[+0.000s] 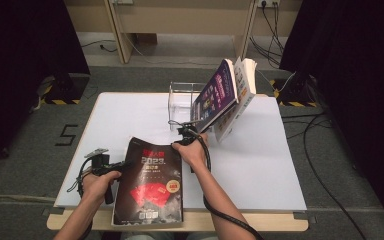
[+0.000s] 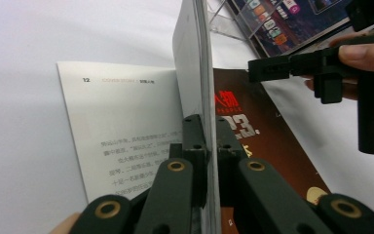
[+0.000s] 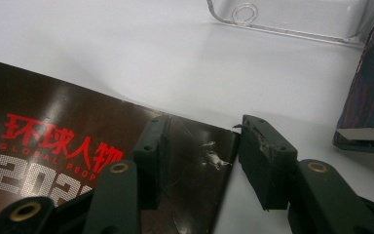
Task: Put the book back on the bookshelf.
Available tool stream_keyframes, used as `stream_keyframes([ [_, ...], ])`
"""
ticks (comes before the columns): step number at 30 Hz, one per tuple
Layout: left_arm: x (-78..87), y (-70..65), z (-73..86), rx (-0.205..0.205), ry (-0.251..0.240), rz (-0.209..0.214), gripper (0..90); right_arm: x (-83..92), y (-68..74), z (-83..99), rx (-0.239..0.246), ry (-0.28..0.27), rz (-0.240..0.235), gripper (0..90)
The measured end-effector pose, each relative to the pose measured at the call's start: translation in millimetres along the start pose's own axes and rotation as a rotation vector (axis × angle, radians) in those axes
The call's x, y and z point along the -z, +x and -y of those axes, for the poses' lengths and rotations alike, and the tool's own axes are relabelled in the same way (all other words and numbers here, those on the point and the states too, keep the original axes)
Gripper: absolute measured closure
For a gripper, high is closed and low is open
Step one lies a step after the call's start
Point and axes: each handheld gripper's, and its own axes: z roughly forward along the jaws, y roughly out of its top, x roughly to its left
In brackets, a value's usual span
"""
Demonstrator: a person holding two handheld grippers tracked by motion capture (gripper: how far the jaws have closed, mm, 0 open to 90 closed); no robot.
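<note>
Though my left claw [image 2: 207, 141] is clamped on the magazine's [image 1: 150, 182] cover, I see that cover only edge-on in the left gripper view, a thin sheet standing up between the jaws, with a printed page [image 2: 121, 131] lying flat to its left. My left hand [image 1: 97, 185] hides most of that claw from above. The magazine lies at the table's [image 1: 260, 165] near edge, its bottom hanging just past it.

My right claw [image 3: 199, 146] stands apart over the magazine's far right corner, one jaw above the dark cover, the other off it over the white top; I cannot tell whether either jaw touches the paper. The red title is cut off at the left of the right gripper view.

Two books [image 1: 225, 95] lean in a clear stand [image 1: 180, 97] at the table's far side; the stand is hard to make out against the white, and the books cover its right part.

Grey carpet lies around the table, with a "5" [image 1: 66, 135] marked on it at the left. Dark curtains [image 1: 25, 45] close both sides, and cables [image 1: 320, 165] trail across the floor at the right.
</note>
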Motion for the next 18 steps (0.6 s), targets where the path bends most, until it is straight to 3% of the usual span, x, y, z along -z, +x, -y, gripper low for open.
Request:
stream_keyframes([
  [5,0.5,1.8,-0.4,-0.001,0.0,0.011,86.8,0.2,-0.3,1.0,0.012,-0.009,0.0,55.8],
  [10,2.2,1.6,-0.7,-0.015,-0.008,0.028,86.8,0.7,-3.9,1.5,-0.019,-0.02,-0.024,55.7],
  [18,1.8,-0.8,-1.2,-0.018,-0.001,0.006,86.8,0.6,-2.1,1.1,-0.007,-0.014,-0.014,55.2],
])
